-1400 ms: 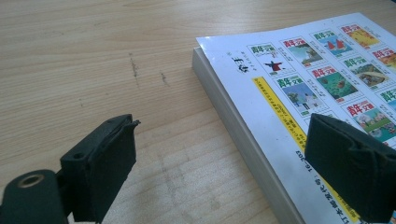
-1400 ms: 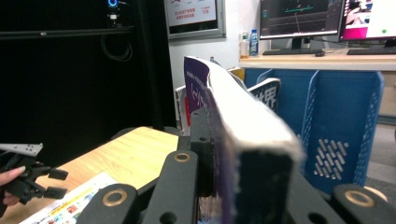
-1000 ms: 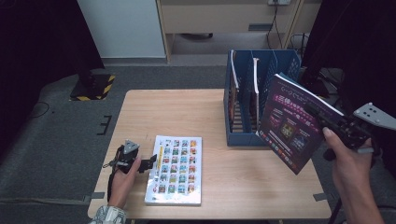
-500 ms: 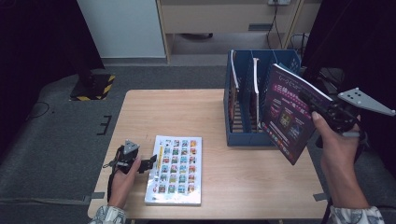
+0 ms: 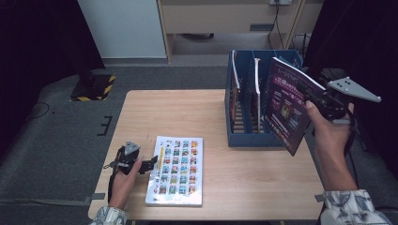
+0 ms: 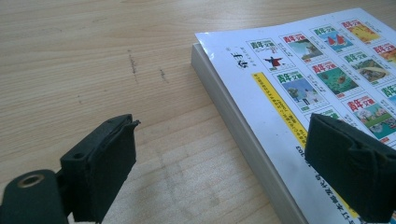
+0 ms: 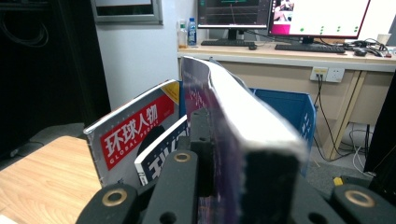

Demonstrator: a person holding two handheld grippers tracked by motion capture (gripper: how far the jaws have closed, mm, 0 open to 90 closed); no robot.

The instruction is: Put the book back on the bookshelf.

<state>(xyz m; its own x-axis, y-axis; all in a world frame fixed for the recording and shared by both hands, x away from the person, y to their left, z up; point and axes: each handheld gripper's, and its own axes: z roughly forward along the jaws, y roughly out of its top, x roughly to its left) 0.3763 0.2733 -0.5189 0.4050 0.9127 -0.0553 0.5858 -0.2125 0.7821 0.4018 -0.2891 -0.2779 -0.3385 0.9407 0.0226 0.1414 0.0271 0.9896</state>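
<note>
Our left gripper (image 5: 151, 163) rests with jaws apart at the flat book (image 5: 177, 170) on the table. Our right gripper (image 5: 318, 100), clamped on the purple magazine (image 5: 286, 105), holds it beside the blue rack (image 5: 248, 138). Next: align over an empty slot, then lower.

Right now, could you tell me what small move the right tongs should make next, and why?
Probably carry the purple magazine a little further over the blue file rack and line it up with an open slot: the right tongs grip it upright just beside the rack.
</note>
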